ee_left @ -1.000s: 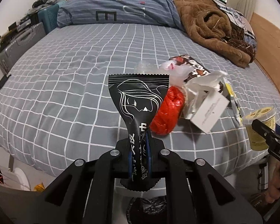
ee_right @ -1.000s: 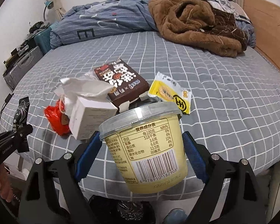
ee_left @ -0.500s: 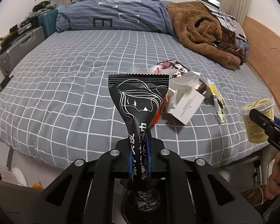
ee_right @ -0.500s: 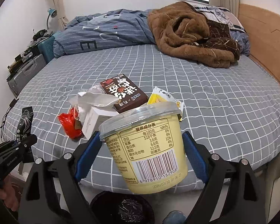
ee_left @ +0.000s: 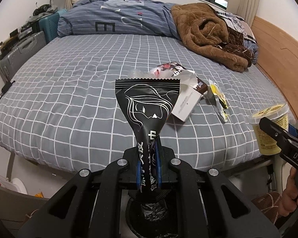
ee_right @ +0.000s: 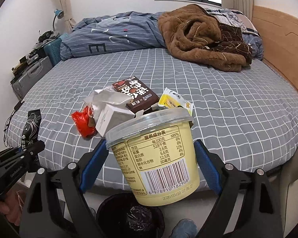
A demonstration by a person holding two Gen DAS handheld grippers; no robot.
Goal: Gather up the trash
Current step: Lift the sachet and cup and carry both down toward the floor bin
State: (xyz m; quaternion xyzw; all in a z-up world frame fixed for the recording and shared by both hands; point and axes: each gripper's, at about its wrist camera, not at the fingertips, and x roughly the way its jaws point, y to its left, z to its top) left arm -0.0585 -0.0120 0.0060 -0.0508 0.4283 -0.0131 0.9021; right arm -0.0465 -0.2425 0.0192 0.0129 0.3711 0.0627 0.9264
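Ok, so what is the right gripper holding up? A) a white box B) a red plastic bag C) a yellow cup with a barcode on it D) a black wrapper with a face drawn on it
C: the right gripper is shut on the yellow cup, whose barcode label faces the right wrist camera, while the black wrapper is in the left gripper.

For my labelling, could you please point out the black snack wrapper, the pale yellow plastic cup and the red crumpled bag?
black snack wrapper (ee_left: 147, 107), left wrist view, printed face.
pale yellow plastic cup (ee_right: 159, 158), right wrist view, label.
red crumpled bag (ee_right: 83, 124), right wrist view, middle.
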